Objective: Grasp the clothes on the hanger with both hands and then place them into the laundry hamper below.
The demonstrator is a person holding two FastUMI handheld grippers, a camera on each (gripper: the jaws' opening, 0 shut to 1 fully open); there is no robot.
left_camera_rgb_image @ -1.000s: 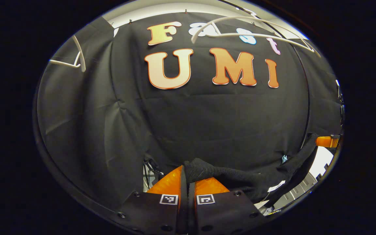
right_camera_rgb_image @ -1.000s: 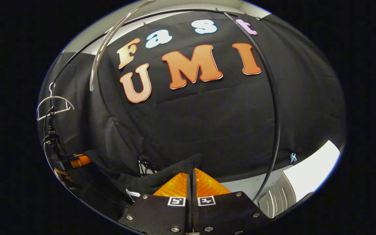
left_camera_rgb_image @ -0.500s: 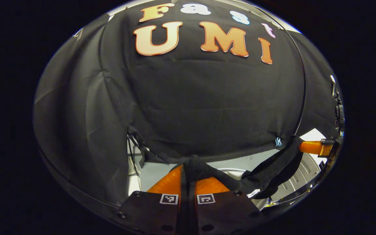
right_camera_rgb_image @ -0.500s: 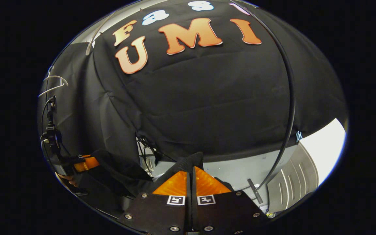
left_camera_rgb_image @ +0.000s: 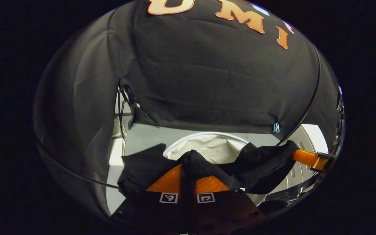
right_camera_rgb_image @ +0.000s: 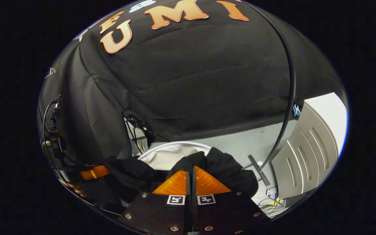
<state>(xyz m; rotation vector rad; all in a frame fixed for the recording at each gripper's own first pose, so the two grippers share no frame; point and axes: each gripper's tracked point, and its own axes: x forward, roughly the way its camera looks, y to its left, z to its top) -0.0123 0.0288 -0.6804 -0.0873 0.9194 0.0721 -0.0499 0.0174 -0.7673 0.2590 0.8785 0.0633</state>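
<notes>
In the left gripper view the left gripper (left_camera_rgb_image: 188,164) has its two fingers pressed together on a bunched fold of the black knitted garment (left_camera_rgb_image: 207,168) — the cloth rises in a small peak right at the fingertips and drapes down over both sides of them. From there the garment stretches rightward as a dark band to the right gripper (left_camera_rgb_image: 300,156), whose fingers reach in from the right edge of the view and clamp its far end.

In the right gripper view the right gripper (right_camera_rgb_image: 191,168) is likewise clenched on a gathered edge of the black garment (right_camera_rgb_image: 222,168), which mounds just past the fingertips and sags leftward to the left gripper (right_camera_rgb_image: 91,172) at the lower left, with a hand (right_camera_rgb_image: 73,186) behind it.

The garment hangs slung between the two grippers, just above and in front of the round white-rimmed laundry hamper with a pale fabric liner (left_camera_rgb_image: 207,147) — its rim (right_camera_rgb_image: 165,147) curves behind the cloth. A grey floor (left_camera_rgb_image: 152,137) lies beyond the hamper, and a thin black curved pole (right_camera_rgb_image: 289,98) runs down the right side to a foot on the floor, beside a pale grey ribbed panel (right_camera_rgb_image: 308,153).
</notes>
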